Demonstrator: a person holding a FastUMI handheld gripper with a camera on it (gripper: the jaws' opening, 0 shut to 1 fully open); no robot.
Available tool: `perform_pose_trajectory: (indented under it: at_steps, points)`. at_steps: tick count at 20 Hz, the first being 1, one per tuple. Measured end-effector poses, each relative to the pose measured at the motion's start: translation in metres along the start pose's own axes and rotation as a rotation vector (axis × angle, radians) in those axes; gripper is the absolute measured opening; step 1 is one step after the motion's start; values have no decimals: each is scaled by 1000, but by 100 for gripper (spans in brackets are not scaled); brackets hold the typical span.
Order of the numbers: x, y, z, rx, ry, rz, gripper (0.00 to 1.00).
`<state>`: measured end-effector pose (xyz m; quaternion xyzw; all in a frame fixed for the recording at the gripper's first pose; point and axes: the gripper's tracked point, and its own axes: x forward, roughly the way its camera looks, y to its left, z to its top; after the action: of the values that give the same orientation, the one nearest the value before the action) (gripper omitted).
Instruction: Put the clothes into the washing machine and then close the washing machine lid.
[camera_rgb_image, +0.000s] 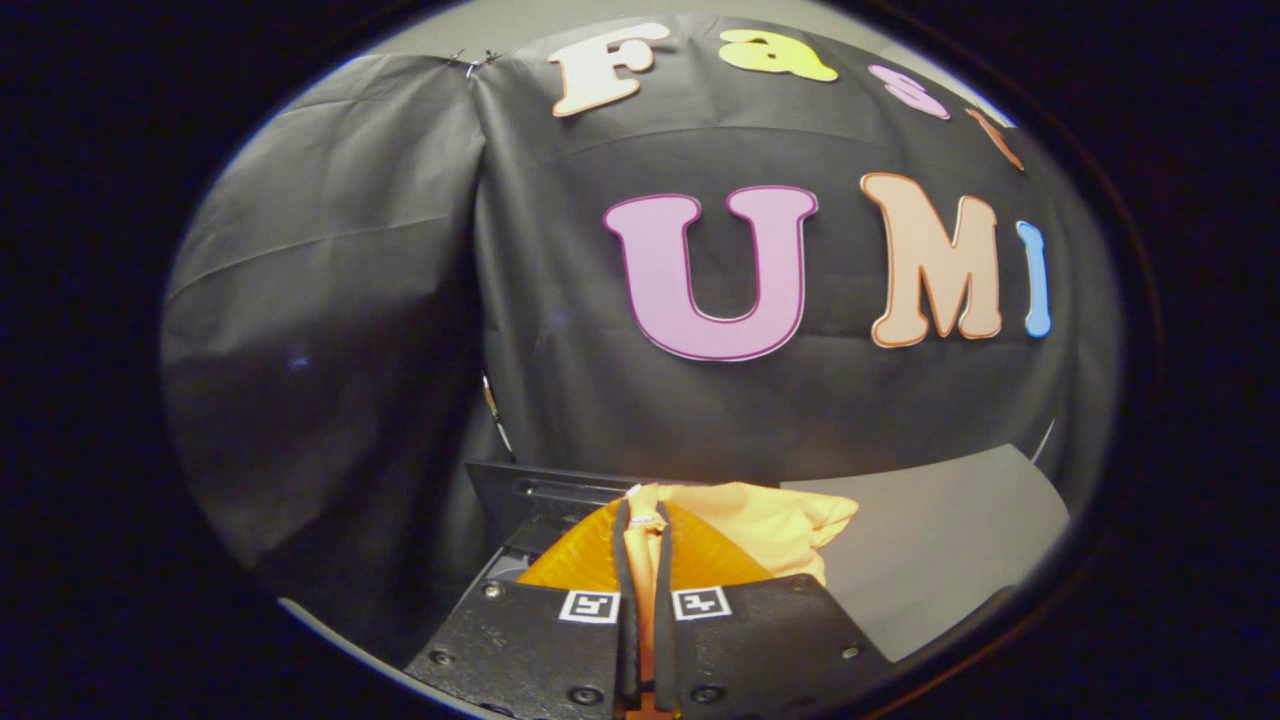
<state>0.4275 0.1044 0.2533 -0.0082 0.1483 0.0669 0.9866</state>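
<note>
While an orange garment (770, 525) is pinched between the nearly closed fingers of the gripper (645, 520) and held just above the counter (940, 550), near a dark washing machine (530, 495), the pinch is best kept firm until the cloth is lowered well inside the drum.

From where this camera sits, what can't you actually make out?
- Orange garment: its lower part is hidden behind the hand-held gripper, whose fingers are shut on a fold of it.
- Dark machine behind the cloth: gripper view, mostly covered by garment and gripper; whether its lid is open is unclear.
</note>
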Motion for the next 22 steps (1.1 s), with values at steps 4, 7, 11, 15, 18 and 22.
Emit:
perform_pose_trajectory:
  at_steps: [4,7,11,15,18,22]
  points:
    - [9,21,-12,6,21,38,5]
    - [19,39,-25,18,38,67,5]
    - [36,66,-47,37,78,112,5]
    - [55,83,-65,21,94,127,5]
    - [64,91,-80,18,111,126,5]
    - [78,98,-96,21,108,122,5]
